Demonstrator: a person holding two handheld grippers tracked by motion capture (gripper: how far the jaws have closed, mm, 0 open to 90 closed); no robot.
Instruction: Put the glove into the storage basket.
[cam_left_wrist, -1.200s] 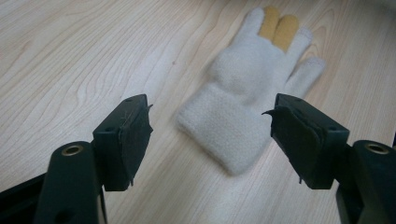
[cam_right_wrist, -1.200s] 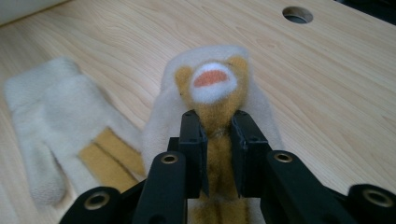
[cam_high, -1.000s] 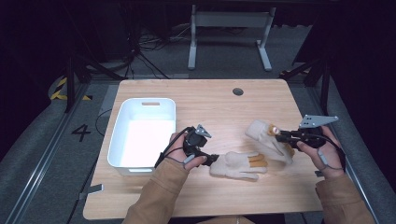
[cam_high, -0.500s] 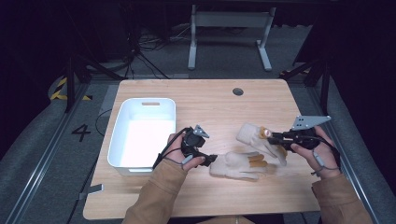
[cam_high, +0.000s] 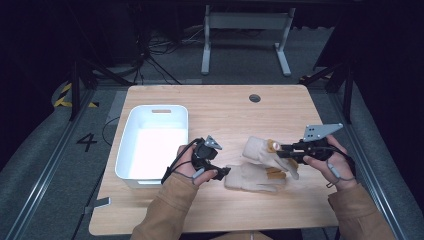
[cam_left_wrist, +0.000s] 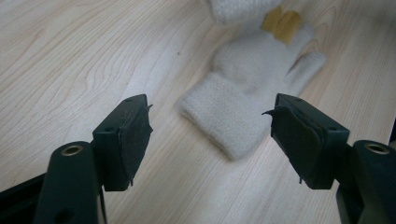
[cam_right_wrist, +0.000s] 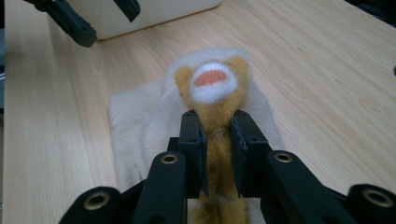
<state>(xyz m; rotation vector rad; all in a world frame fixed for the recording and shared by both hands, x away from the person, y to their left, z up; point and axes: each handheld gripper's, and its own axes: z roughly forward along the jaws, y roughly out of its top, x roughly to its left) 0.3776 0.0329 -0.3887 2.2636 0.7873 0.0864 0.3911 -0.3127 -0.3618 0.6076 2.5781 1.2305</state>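
While our right tool (cam_right_wrist: 218, 135) is clamped on the tan part of one cream glove (cam_high: 260, 149), lifted off the table (cam_high: 225, 107), our left tool (cam_left_wrist: 212, 133) sits wide apart just left of the other glove (cam_high: 252, 177), lying flat right of the white bin (cam_high: 152, 142).

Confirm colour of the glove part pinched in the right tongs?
Tan-orange, ending in a white tip with an orange patch; the glove is cream. Clearest in the right gripper view.
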